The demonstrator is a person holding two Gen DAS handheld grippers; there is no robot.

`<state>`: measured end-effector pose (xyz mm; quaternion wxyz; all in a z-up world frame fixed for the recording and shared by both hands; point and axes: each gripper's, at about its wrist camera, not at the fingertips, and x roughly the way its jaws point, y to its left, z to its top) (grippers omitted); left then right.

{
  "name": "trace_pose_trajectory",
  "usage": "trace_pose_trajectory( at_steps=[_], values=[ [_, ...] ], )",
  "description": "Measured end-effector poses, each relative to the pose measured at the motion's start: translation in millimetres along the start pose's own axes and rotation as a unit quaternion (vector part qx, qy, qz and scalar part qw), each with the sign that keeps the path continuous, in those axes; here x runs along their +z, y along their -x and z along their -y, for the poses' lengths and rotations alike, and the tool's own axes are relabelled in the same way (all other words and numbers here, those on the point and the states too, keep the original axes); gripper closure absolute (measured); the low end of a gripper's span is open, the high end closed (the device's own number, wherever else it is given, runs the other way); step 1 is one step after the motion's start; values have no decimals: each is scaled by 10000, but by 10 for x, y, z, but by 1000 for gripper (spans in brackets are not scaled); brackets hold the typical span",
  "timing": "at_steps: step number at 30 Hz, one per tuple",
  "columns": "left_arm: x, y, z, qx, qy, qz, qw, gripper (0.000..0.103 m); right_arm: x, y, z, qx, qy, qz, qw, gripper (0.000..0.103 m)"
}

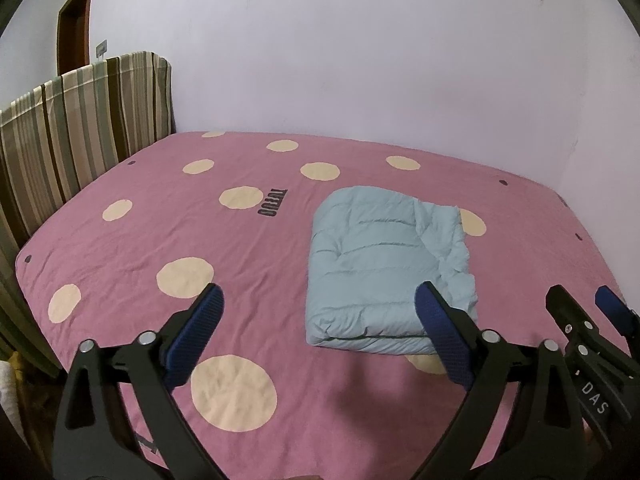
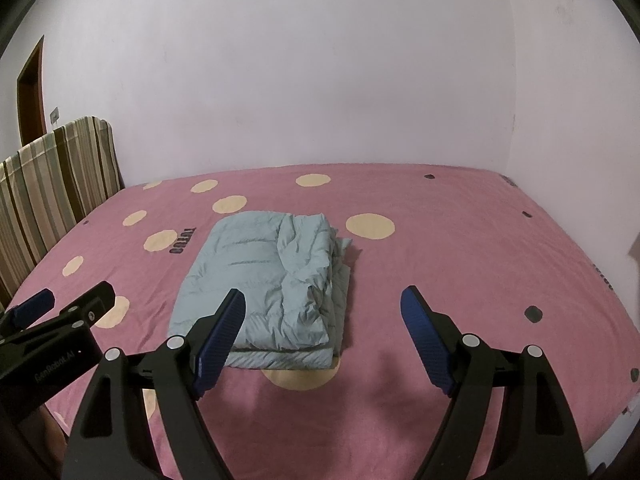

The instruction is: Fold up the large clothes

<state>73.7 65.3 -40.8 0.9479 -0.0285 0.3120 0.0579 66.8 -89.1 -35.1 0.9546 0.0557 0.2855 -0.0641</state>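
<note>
both grippers clear of the folded jacket

plainly, the left gripper [image 1: 318, 336] has its blue-padded jaws spread wide with nothing between them, hanging in the air above the near edge of the bed. its right finger overlaps the near right corner of the garment in the left wrist view, but no contact shows. the right gripper [image 2: 324, 336] also stands with its jaws well apart and empty, hovering above the sheet just short of the bundle. each gripper shows at the edge of the other's view, side by side.

ahead of both lies the light blue puffer jacket [image 1: 384, 268], folded into a thick rectangular bundle. its long axis runs away from the grippers toward the far wall, tilted a little to the left at the far end in the right wrist view. the smooth quilted panel sits on the left side; the rumpled, layered edges lie along the right side [image 2: 312, 280]. the near short end shows stacked folds.

the jacket rests on a pink bed sheet [image 1: 248, 264] dotted with cream circles, and partly covers two of them. dark printed lettering [image 1: 274, 204] lies to the left of the bundle. a striped headboard cover [image 1: 76, 140] stands along the left side of the bed, with a brown door [image 1: 74, 28] beyond it. a pale wall [image 2: 300, 80] backs the bed.

no container is visible in either view.
</note>
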Motion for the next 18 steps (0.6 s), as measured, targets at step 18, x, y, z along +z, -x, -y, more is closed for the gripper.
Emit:
trace_pose_trajectory(
  at_steps=[18],
  values=[
    [-4, -737, -333, 138, 186, -366, 9991, 2, -76, -472, 297, -338, -220, -247, 9989, 24]
  ],
)
